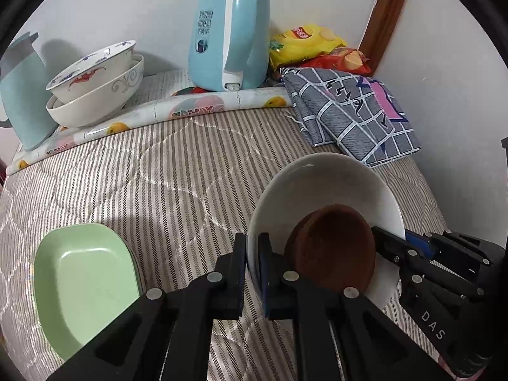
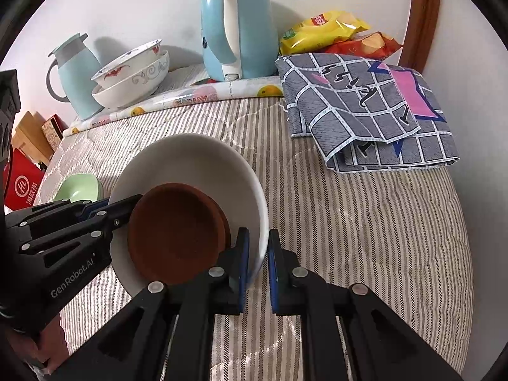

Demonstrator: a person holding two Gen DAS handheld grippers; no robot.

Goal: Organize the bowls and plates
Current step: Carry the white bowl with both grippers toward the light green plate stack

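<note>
right gripper (image 1: 390,247) — "DAS" | left gripper (image 2: 123,209) — "GenRobot.AI"

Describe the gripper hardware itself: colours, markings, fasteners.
Both are matte black linkage-style bodies with round silver pivot pins and blue finger pads. The left gripper reads "GenRobot.AI" in white; the right gripper reads "DAS". No cables visible.
</note>
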